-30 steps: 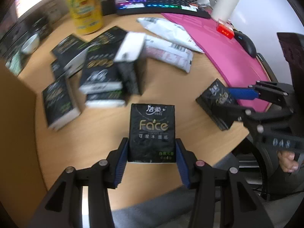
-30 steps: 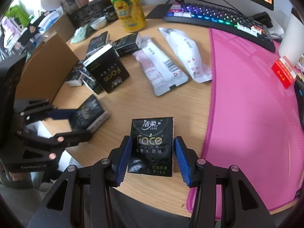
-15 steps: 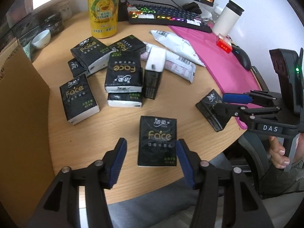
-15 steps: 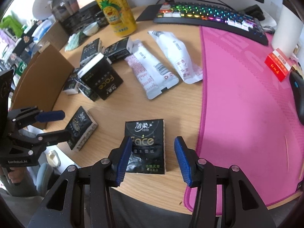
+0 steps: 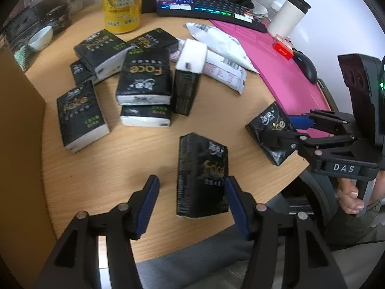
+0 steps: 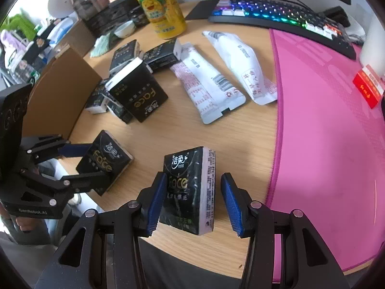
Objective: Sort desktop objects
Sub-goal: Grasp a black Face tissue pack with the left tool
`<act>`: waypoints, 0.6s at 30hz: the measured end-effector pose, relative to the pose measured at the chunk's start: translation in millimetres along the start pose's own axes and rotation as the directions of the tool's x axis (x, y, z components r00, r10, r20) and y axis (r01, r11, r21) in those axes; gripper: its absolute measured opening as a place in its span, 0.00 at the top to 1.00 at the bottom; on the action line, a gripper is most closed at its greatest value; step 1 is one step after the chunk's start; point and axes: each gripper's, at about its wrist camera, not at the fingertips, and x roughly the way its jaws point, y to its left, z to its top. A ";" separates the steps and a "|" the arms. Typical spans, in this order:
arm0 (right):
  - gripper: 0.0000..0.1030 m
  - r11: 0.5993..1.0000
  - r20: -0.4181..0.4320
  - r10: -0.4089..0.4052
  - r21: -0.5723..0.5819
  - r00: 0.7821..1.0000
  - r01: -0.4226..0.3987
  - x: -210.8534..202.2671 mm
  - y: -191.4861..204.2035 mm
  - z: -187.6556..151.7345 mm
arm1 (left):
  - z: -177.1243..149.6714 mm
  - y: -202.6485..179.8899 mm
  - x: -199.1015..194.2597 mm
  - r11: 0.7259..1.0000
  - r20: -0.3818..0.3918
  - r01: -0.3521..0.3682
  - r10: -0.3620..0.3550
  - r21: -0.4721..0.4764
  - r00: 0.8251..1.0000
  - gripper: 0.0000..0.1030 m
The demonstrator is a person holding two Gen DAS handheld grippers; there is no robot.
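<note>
A black tissue pack (image 5: 202, 175) lies on the wooden desk between the open fingers of my left gripper (image 5: 192, 200), touching the right finger; the same pack also shows in the right wrist view (image 6: 103, 161). A second black tissue pack (image 6: 190, 190) lies between the open fingers of my right gripper (image 6: 193, 200), close to the left finger; it shows in the left wrist view (image 5: 272, 132). A heap of several more black tissue packs (image 5: 142, 82) lies further back on the desk, also in the right wrist view (image 6: 137, 91).
Two white pouches (image 6: 211, 84) lie mid-desk. A pink mat (image 6: 324, 120) covers the right side. A yellow can (image 5: 122, 2), keyboard (image 5: 209, 7), white tumbler (image 5: 286, 16), red box (image 5: 282, 49), mouse (image 5: 305, 67) and cardboard wall (image 5: 16, 130) stand around.
Both grippers opened and let go of their tissue packs, which now lie on the desk. Both grippers have shifted, so each pack sits off-centre between the fingers.
</note>
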 end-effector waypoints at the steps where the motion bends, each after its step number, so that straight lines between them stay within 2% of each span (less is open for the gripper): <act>1: 0.54 1.000 0.001 -0.001 0.000 1.000 0.001 0.2 0.6 0.2 | -0.1 -0.9 0.1 1.000 0.000 -0.003 0.003 0.002 1.000 0.39; 3: 0.55 1.000 0.009 -0.018 -0.004 1.000 0.018 -0.3 2.7 0.5 | 0.6 -2.1 -2.1 1.000 0.015 -0.024 0.024 -0.001 1.000 0.41; 5: 0.56 1.000 0.009 -0.025 -0.016 1.000 0.025 -0.4 4.8 0.1 | 1.4 -2.9 -3.2 0.999 0.028 -0.041 0.041 0.005 0.999 0.49; 8: 0.56 0.999 0.000 -0.026 -0.031 1.000 0.026 2.1 7.8 0.3 | 2.4 -6.4 1.4 0.998 0.022 -0.058 0.057 0.030 0.998 0.49; 13: 0.56 0.994 0.011 -0.091 -0.066 0.996 0.092 6.2 17.5 1.1 | 3.6 -8.7 6.1 0.996 0.023 -0.074 0.073 0.040 0.997 0.49; 18: 0.57 0.994 0.011 -0.089 -0.057 0.996 0.090 6.0 16.4 3.4 | 3.7 -3.9 1.8 0.999 0.027 -0.039 0.039 0.016 0.999 0.49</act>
